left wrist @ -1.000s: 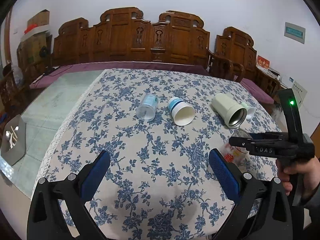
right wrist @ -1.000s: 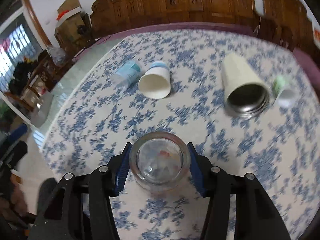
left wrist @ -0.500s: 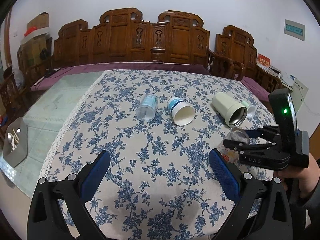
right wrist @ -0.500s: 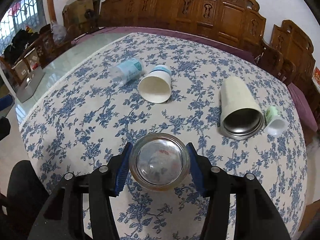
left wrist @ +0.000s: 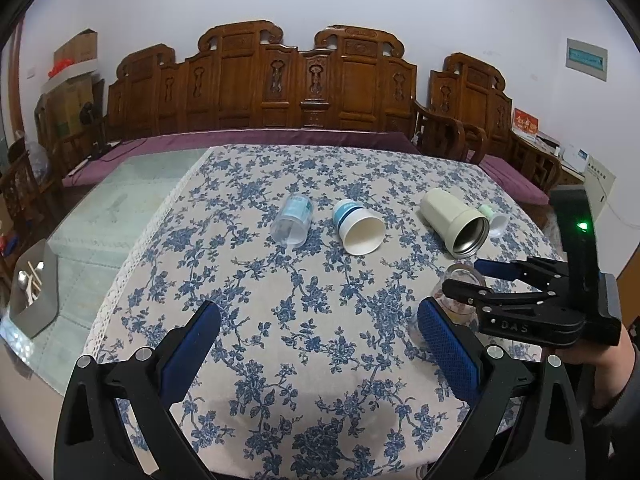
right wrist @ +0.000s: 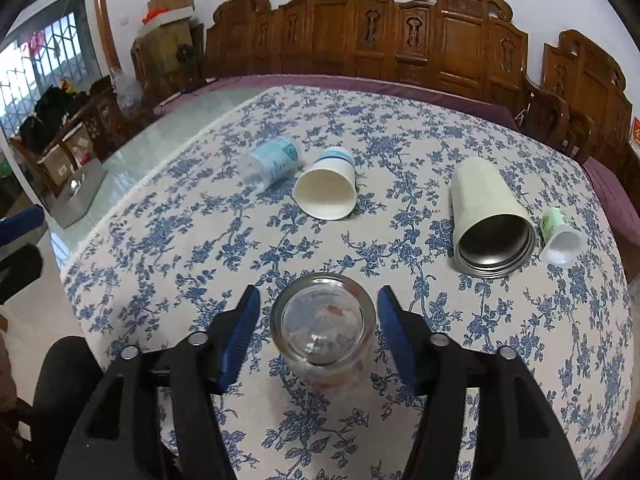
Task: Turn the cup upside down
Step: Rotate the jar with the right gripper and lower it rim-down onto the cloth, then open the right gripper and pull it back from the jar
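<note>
Right tongs (right wrist: 318, 330): parted, blue pads on either side of the glass cup (right wrist: 324, 322) with a visible gap each side; nothing gripped.
Left tongs (left wrist: 318, 344): spread wide above bare tablecloth, holding nothing.
Right wrist view: looks into the cup's round mouth; reddish marks on the glass; cup rests on the table (right wrist: 192, 240).
Left wrist view: shows the right tongs (left wrist: 466, 278) from the side with the holding hand (left wrist: 596, 364); cup (left wrist: 460, 296) mostly hidden behind the fingers.
Neighbours: paper cup (right wrist: 326, 192), clear plastic cup (right wrist: 272, 162), cream flask (right wrist: 490, 220) and small green-and-white cup (right wrist: 560, 238), all lying on their sides, well apart from the glass cup.
Open room: cloth between glass cup and neighbours is bare; near table edge lies just below both tongs.
</note>
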The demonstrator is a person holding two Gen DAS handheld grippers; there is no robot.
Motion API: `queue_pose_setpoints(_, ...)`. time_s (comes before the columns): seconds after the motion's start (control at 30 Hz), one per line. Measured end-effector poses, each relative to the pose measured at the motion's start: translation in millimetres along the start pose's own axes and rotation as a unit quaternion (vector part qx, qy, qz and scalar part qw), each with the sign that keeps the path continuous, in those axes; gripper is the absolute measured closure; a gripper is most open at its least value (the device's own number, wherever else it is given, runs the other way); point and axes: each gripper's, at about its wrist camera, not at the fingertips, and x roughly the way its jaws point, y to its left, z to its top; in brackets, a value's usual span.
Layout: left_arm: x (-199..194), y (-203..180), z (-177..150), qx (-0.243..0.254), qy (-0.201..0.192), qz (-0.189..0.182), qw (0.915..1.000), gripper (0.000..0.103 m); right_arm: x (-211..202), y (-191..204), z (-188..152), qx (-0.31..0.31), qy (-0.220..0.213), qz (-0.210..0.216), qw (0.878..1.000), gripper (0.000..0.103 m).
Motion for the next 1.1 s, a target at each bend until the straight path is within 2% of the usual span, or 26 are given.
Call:
queue_pose_setpoints(0.13, -7, -7, -2, 0.007, -0.005, 0.002, 1.0, 0.008, -17, -4, -6, 0.015, -0.017, 0.001, 1.0, 0.031)
queue_pose_setpoints(0.23, -15, -15, -5, 0.018, -0.009, 0.004, 0.9998, 0.008, -34, -8, -14, 0.029, -0.034, -0.005, 0.999, 0.024)
queue_pose_setpoints(0.47, -38, -31, -18, 0.024, -0.017, 0.003, 0.9996, 0.008, -74, -16, -38, 0.056, -0.064, -0.035, 0.996, 0.003)
queue_pose_setpoints(0.97, -80, -59, -48, 0.031, -0.01, -0.003, 0.9995, 0.008, -159, -10, -92, 0.084, -0.113, -0.072, 0.987, 0.003)
queue_pose_setpoints(1.1, -91, -60, -54, 0.03, -0.021, -0.007, 0.9993, 0.008, -175, -7, -104, 0.088, -0.124, -0.078, 0.985, 0.003)
